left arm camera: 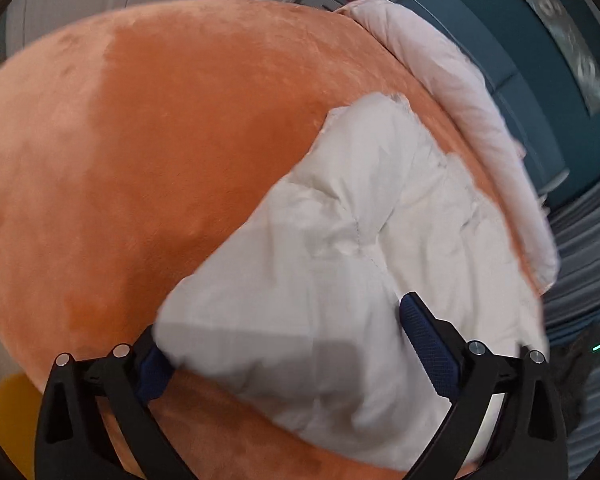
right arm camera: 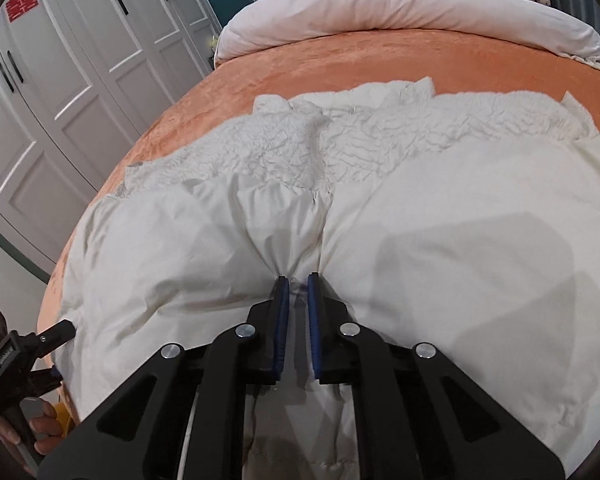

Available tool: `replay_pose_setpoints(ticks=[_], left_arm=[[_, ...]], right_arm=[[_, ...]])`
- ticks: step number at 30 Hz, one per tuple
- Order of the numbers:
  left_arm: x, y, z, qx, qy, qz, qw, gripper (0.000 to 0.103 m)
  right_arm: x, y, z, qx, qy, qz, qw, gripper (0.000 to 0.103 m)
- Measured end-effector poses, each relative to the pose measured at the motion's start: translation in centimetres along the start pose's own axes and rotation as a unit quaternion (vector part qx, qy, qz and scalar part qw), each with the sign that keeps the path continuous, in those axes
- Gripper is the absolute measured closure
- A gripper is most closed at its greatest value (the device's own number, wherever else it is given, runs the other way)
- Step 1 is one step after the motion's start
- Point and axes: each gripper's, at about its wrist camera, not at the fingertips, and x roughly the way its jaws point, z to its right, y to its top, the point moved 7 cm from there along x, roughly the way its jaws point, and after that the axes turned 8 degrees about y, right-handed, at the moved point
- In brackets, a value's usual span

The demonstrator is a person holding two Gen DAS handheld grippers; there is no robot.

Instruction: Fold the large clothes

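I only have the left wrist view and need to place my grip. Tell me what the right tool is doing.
Observer: The right tool is shut on a pinched fold of the white garment.
Operator: Report the far edge.
Observer: A crinkled fleecy lining shows along the whole far edge.
Operator: Say what's left of the bed.
Observer: White wardrobe doors with red paper cutouts.

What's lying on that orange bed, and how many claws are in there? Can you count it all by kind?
White padded garment: 1
Pale pink rolled duvet: 1
Claws: 2, the left claw wide open around a garment corner, the right claw pinched shut on a bunch of its fabric
Total: 4
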Motion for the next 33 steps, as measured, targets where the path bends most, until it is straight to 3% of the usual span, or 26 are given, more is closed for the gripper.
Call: replay_pose_setpoints(ticks=[2,3,4,7,10,16,20,23,26,29,33], left_arm=[[0.3,0.4,0.5,0.0,0.008,0.007,0.9999,0.007],[0.1,0.7,1.0,-0.001,-0.003,0.007,1.0,0.02],[-0.1,0.8,1.6,0.0,-0.023,0.005,0.9997,0.05],[-2.2,1.6,3.6,0.01,-0.068,0.014,0.9975,0.089],[-6.3,2.4,7.2,0.055,-0.1,0.046,0.9924,0.096],[-13.9,0.7,17.7,0.164,-0.159,0.093,0.9692,0.098],[-15.0,-1.1,23.4,0.231,-0.139,0.113,0.9564,0.098],[-15.8,-0.8,25.0,0.241,-0.131,0.12,0.9541,0.099],[-15.9,-1.1,25.3,0.243,-0.125,0.118,0.9545,0.099],[-16.4,-1.8,25.5,0.25,-0.118,0.12,0.9535,0.099],[-16.9,-4.4,28.1,0.292,-0.115,0.116,0.9425,0.099]], right_arm=[[0.4,-0.1,0.1,0.0,0.0,-0.001,1.0,0.096],[0.6,-0.1,0.2,-0.003,-0.002,-0.001,1.0,0.096],[0.7,-0.2,0.1,-0.009,-0.006,-0.001,1.0,0.096],[1.0,-0.4,0.2,-0.011,-0.006,-0.001,1.0,0.096],[1.0,-0.3,0.6,-0.001,0.002,-0.002,1.0,0.096],[1.3,-0.4,1.2,0.01,0.011,0.003,1.0,0.098],[0.1,0.1,2.0,0.041,0.031,-0.015,0.999,0.098],[-4.6,0.1,1.5,0.043,0.047,0.01,0.998,0.094],[-9.6,-3.3,1.7,0.022,0.049,0.014,0.998,0.096],[-9.5,-7.2,1.7,0.028,0.069,-0.019,0.997,0.096],[-8.0,-9.5,2.3,0.062,0.092,-0.018,0.994,0.098]])
